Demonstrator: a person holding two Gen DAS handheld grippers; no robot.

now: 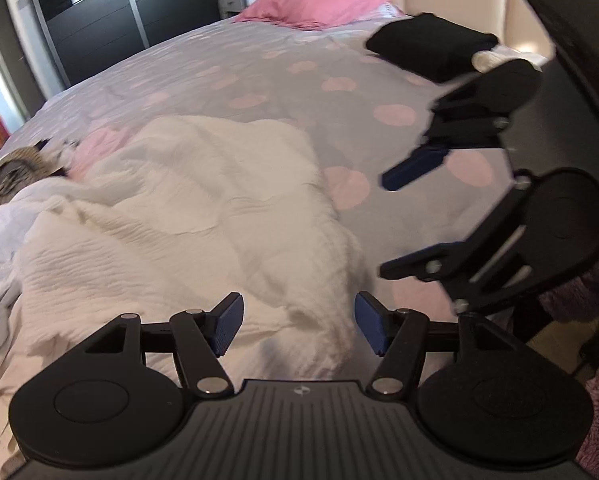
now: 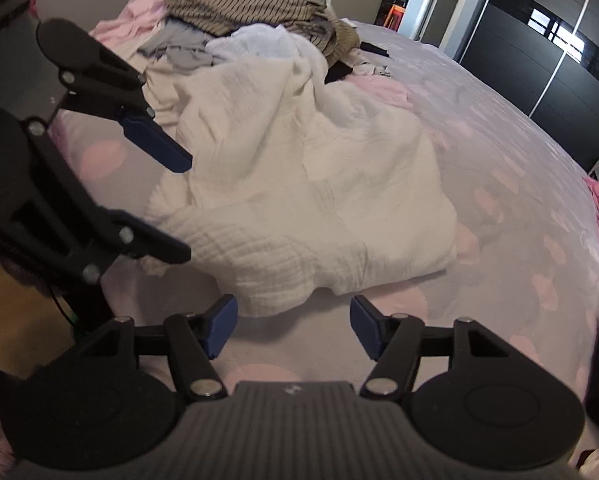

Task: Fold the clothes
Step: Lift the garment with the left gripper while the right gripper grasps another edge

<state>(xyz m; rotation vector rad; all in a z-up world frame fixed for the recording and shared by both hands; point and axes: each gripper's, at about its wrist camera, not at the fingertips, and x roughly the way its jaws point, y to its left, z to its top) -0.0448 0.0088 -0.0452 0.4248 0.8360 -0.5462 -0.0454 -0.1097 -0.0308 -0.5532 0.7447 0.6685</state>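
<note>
In the left wrist view, the left tool [image 1: 298, 328] hangs over the near edge of a white cloth [image 1: 203, 216] that lies crumpled on the bed [image 1: 227, 92]. Its blue pads [image 1: 228, 328] are spread apart and nothing is between them. The right tool [image 1: 403, 220] shows at the right side, also spread wide and empty, above the dotted cover just beside the cloth. Far on the bed there is a pink pillow [image 1: 319, 0], and at the far right a folded black garment [image 1: 431, 46]. At the far left a striped garment [image 1: 7, 172] shows partly.

In the right wrist view, the right tool [image 2: 293, 330] is over the cover, just near the front edge of the cloth [image 2: 299, 184]; its pads [image 2: 219, 330] stand apart and hold nothing. The left tool [image 2: 179, 204] comes in from the left, spread, with its fingers at the left edge of the cloth; I cannot tell if they touch it. Behind the cloth lies a heap of clothes [image 2: 203, 40], with the striped garment [image 2: 243, 4] on top. A dark wardrobe [image 2: 551, 48] stands at the far right.
</note>
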